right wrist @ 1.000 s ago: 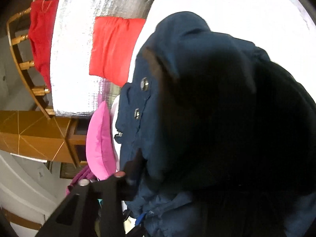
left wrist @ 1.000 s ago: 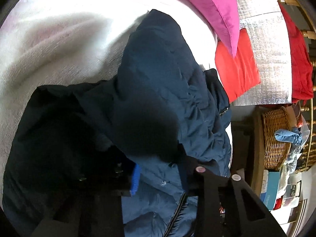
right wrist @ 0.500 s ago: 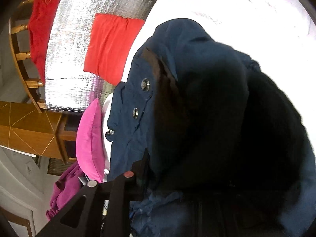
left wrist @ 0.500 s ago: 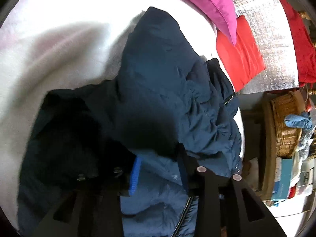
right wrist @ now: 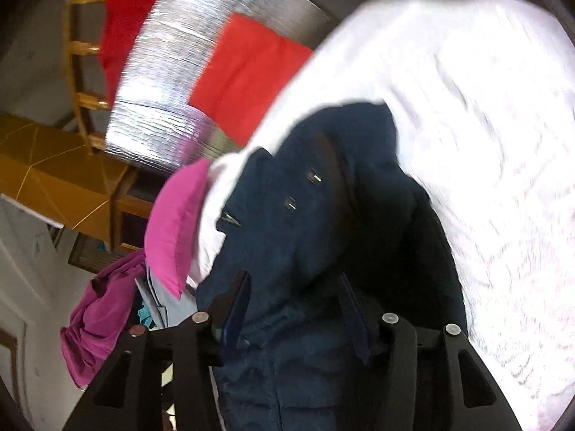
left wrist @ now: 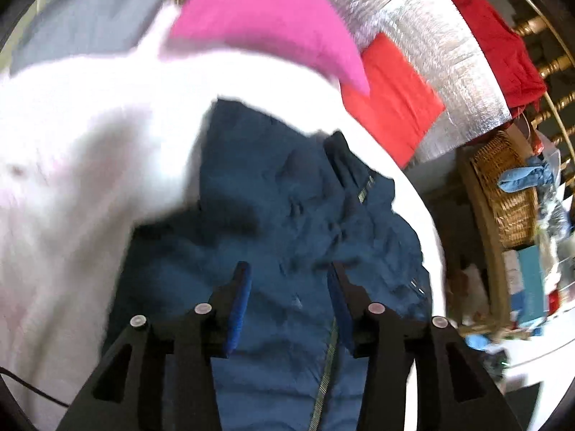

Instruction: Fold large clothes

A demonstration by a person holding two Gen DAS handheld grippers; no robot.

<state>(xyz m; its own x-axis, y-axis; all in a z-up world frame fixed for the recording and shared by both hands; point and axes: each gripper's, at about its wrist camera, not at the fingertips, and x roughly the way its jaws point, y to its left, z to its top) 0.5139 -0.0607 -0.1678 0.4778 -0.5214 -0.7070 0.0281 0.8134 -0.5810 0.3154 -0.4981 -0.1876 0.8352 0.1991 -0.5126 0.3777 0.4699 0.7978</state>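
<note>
The navy jacket (left wrist: 294, 222) lies bunched on the white bed cover (left wrist: 72, 179), its zipper side up, because a fold was laid there and released. The left tongs (left wrist: 287, 298) stand spread above the cloth, pinching nothing; their jaws have just been opening. The right tongs (right wrist: 294, 305) are spread too and have just been opening, with jacket cloth below them, not gripped. A pink pillow (left wrist: 258, 18) lies beyond.
</note>
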